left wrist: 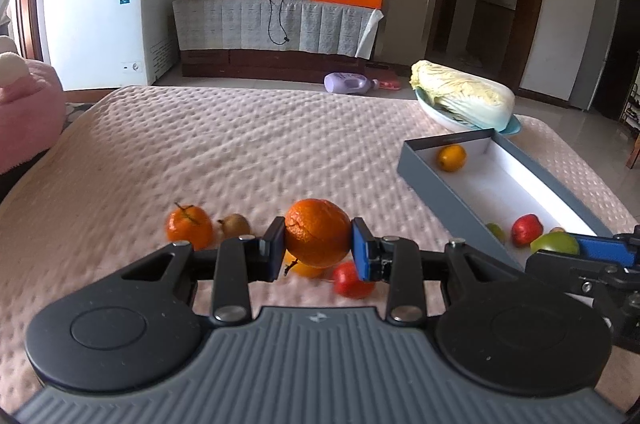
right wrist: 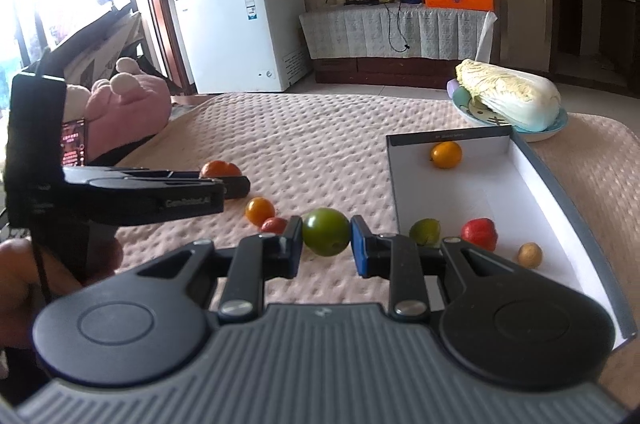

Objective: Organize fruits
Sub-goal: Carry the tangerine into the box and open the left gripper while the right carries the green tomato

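My left gripper (left wrist: 318,244) is shut on a large orange (left wrist: 318,234), held just above the pink quilted bed. Under and beside it lie a tangerine (left wrist: 189,227), a kiwi (left wrist: 235,225), a small orange (left wrist: 306,268) and a red fruit (left wrist: 352,280). My right gripper (right wrist: 326,238) is shut on a round green fruit (right wrist: 325,232), left of the grey box (right wrist: 448,135). On the box's white floor lie a yellow-orange fruit (right wrist: 445,154), a green lime (right wrist: 425,231), a red fruit (right wrist: 479,234) and a small yellow-brown fruit (right wrist: 530,255).
A napa cabbage (right wrist: 508,95) rests on a light-blue plate (right wrist: 556,127) just beyond the box. A pink plush toy (right wrist: 128,103) sits at the bed's left edge. A white freezer (left wrist: 108,19) and a TV cabinet stand past the far edge of the bed.
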Available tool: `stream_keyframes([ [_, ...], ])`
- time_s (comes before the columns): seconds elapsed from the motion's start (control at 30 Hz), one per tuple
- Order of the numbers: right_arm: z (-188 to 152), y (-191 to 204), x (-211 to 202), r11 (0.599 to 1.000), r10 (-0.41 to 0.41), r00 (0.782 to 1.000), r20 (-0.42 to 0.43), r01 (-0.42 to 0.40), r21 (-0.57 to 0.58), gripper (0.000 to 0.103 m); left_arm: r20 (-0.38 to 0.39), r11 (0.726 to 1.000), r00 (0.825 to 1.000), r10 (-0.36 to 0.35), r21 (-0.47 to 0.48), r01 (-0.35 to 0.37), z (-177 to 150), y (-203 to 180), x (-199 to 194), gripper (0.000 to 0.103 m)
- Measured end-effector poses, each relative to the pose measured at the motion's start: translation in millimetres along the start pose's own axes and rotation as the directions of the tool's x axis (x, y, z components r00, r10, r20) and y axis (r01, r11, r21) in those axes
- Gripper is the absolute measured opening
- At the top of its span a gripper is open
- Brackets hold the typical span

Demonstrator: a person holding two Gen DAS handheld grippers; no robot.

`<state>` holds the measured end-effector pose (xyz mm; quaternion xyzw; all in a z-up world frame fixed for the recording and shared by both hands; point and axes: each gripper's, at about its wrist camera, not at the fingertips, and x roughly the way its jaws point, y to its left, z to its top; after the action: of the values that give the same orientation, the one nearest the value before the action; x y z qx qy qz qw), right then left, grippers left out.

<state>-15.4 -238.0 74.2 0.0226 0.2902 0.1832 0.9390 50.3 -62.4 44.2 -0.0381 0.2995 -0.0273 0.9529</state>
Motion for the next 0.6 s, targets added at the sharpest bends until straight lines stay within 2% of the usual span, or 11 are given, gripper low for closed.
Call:
stream_keyframes([
  [0.33, 1, -39, -26, 0.996, -0.077, 0.996, 0.046, 0.075, 0.055, 0.028, 0.001, 0.999, 0.999, -0.041, 0.012, 0.041, 5, -30, 9, 0.039],
  [0.6, -6, -68, -44, 0.987, -0.141, 0.989, 0.048, 0.137, 0.082, 0.028, 0.017, 0.996, 0.996, -0.091, 0.010, 0.090, 11, -52, 11, 0.039],
])
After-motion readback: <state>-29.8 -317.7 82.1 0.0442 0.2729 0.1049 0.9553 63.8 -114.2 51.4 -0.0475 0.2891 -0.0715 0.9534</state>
